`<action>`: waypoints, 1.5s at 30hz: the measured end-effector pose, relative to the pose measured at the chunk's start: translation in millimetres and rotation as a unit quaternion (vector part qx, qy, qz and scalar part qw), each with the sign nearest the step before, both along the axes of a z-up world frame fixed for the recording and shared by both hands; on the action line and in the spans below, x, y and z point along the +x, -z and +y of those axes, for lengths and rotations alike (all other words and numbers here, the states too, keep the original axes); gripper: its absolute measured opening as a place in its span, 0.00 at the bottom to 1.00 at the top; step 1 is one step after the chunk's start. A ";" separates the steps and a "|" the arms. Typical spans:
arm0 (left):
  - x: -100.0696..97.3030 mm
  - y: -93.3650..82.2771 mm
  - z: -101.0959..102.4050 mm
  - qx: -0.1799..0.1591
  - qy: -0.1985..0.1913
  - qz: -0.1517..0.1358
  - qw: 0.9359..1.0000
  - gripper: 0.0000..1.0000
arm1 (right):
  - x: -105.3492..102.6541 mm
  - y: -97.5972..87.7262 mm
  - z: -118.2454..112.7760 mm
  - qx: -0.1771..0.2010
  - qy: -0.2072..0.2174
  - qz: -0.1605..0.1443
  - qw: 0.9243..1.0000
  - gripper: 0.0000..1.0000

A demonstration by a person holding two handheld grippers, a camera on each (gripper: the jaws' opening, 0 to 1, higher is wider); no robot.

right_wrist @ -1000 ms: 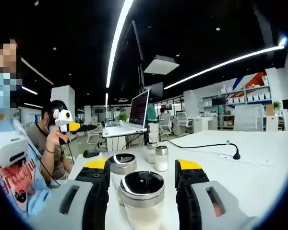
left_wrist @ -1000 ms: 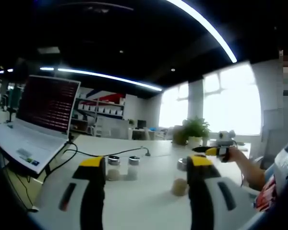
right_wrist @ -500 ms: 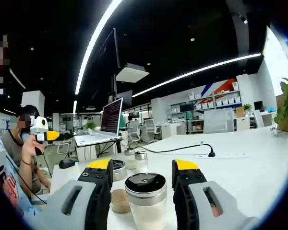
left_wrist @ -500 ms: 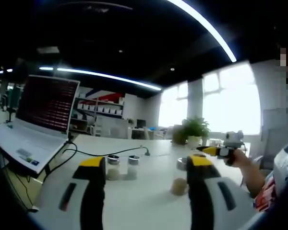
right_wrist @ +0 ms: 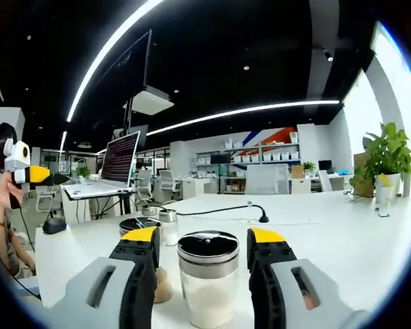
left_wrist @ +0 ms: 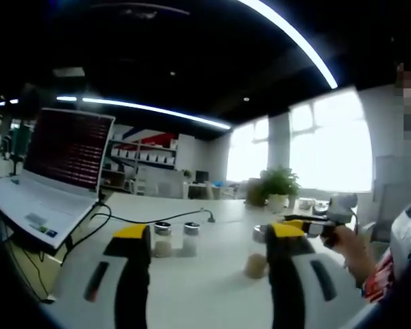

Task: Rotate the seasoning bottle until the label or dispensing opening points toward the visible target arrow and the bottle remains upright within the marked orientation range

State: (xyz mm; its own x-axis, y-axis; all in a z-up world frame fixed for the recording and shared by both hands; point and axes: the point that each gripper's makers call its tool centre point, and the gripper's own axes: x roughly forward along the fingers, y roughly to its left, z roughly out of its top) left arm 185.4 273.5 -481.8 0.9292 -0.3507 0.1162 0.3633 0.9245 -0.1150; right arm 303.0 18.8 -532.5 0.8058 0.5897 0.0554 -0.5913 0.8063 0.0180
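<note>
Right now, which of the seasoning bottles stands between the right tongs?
The bottle with white powder and a shiny dark lid: it stands upright between the right tongs. The two small bottles stand farther back, toward the laptop.

Clear glass seasoning bottle with a shiny polished metal lid and fine white grains inside, smooth white matt table, right tool of grey matt plastic with glossy yellow tips, green leafy plant
</note>
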 end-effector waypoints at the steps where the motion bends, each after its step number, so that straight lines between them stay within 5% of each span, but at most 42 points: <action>1: 0.5 0.7 -0.3 0.000 0.001 0.001 1.000 0.72 | 0.2 0.8 0.3 0.004 0.002 -0.001 1.000 0.53; 3: 1.3 1.7 -0.3 0.000 0.000 0.003 1.000 0.72 | 3.9 5.1 -6.9 0.019 0.037 0.006 0.999 0.57; 9: 2.0 2.2 -1.9 0.001 0.003 0.004 1.000 0.72 | 4.6 3.6 -10.9 0.030 0.056 0.001 0.998 0.59; 14: 3.3 4.2 -4.0 0.001 0.007 0.008 1.000 0.72 | 7.7 7.4 -11.3 0.007 0.073 -0.005 0.997 0.54; 17: 3.7 5.1 -5.0 0.001 0.009 0.009 1.000 0.72 | 7.0 3.7 -11.1 -0.014 0.084 -0.033 0.996 0.49; 23: 4.3 6.5 -5.8 0.002 0.009 0.012 1.000 0.72 | 7.4 1.6 -5.3 0.010 0.061 -0.030 0.998 0.38; 45: 3.4 7.0 -3.9 0.002 0.008 0.014 1.000 0.72 | 5.6 2.6 -2.3 -0.028 0.038 -0.058 0.997 0.37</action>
State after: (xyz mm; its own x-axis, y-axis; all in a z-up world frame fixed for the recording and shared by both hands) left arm 188.8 269.6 -488.9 0.9264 -0.3659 0.0889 0.3747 0.9190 -0.1226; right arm 308.7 16.5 -535.2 0.8381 0.5323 0.1197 -0.5241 0.8464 -0.0944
